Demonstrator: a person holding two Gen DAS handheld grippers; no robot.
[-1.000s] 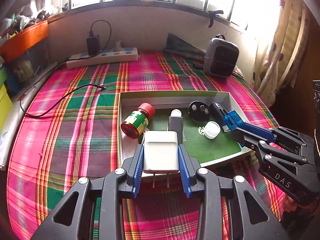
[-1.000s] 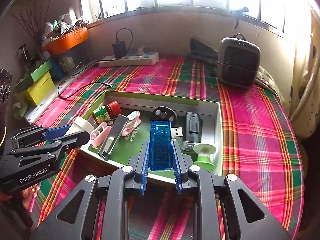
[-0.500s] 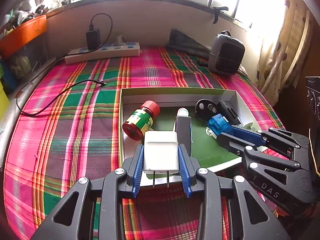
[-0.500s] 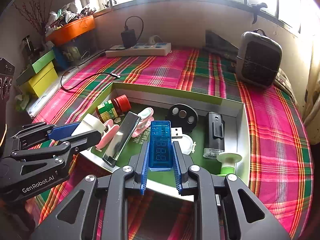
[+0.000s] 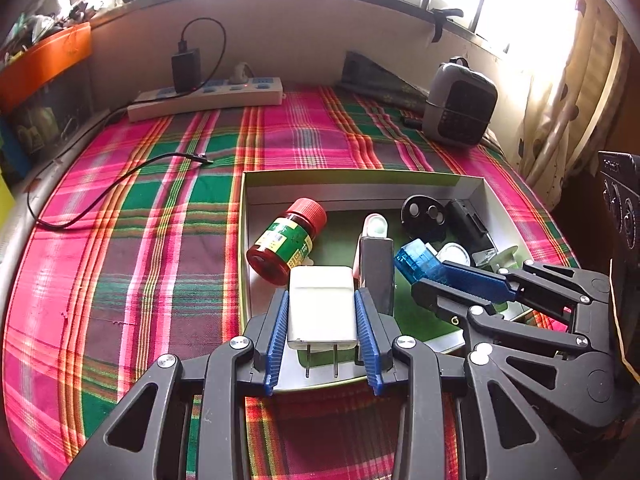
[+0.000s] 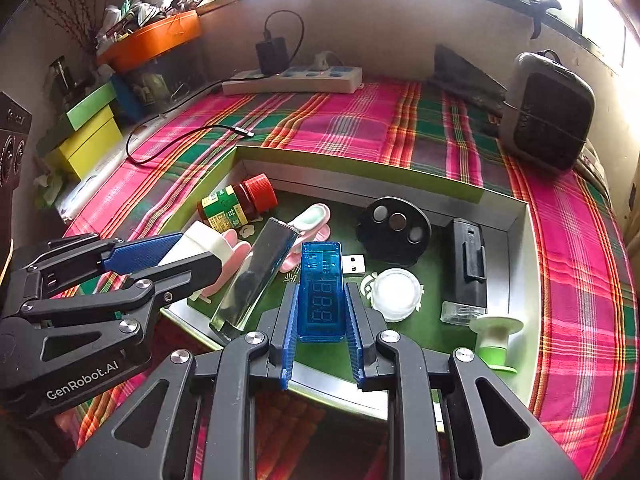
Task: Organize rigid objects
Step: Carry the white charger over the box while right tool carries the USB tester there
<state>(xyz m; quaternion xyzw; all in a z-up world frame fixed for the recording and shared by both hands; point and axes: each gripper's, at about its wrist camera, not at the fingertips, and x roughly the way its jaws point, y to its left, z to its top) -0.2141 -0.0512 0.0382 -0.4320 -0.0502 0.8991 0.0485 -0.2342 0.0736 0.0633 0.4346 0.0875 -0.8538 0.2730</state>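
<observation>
between the blue pads of the left gripper [image 5: 322, 330], a white wall charger [image 5: 322, 307] is sitting squarely, both pads pressing its sides and its two metal prongs pointing back toward the camera. the gripper is hovering over the near rim of the open box [image 5: 362, 178], reaching forward and slightly down. beside it, the right gripper [image 6: 322, 322] is pinching a translucent blue usb meter [image 6: 322, 292] at its lower half, the metal plug [image 6: 354, 264] projecting beyond the fingertips; this gripper is likewise leaning in over the near rim, angled toward the other. just past the fingers, inside the box, a grey slab [image 6: 256, 274] is lying tilted across a pink clip [image 6: 310, 220], with a white round cap [image 6: 394, 290] and a green spool [image 6: 496, 340] nearby. farther in, a red-capped bottle [image 5: 288, 238] is lying on its side, and a black disc [image 6: 394, 226] and a black clip case [image 6: 468, 266] are resting near the far wall. beyond, a power strip [image 5: 208, 98] and a grey heater [image 5: 460, 106] are standing on the plaid cloth [image 5: 120, 240].
</observation>
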